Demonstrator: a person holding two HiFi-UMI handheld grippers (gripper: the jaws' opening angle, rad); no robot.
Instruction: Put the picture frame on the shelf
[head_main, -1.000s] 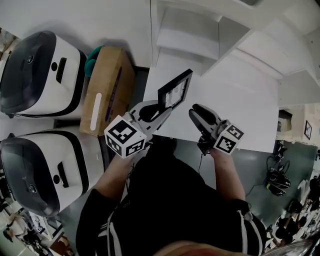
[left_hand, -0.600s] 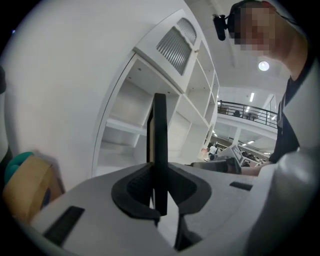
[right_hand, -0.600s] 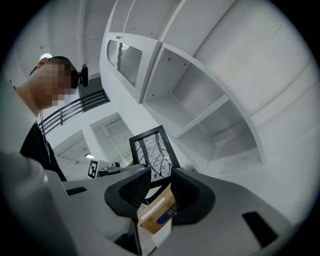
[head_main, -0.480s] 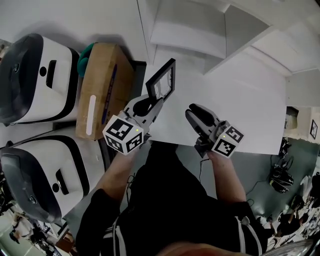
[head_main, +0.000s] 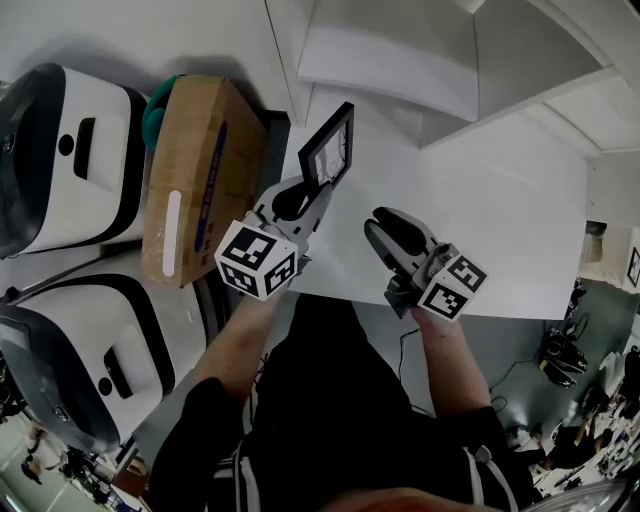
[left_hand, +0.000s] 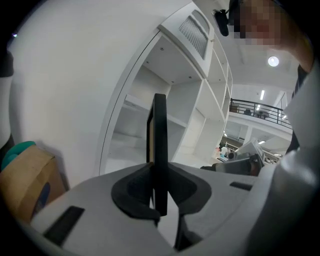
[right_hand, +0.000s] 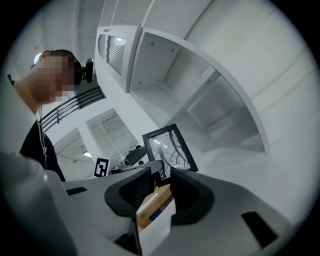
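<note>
The picture frame (head_main: 331, 157) is pinched by its lower edge between the jaws of the left gripper (head_main: 312, 196). It is held upright over the far left corner of the white table (head_main: 500, 230), just in front of the white shelf (head_main: 400, 60). Whether it touches the table cannot be told. The right gripper (head_main: 383, 222) is held over the table's near edge with its jaws spread, and nothing is gripped by it. A cardboard box (head_main: 190, 180) is seen beside the table's left edge.
</note>
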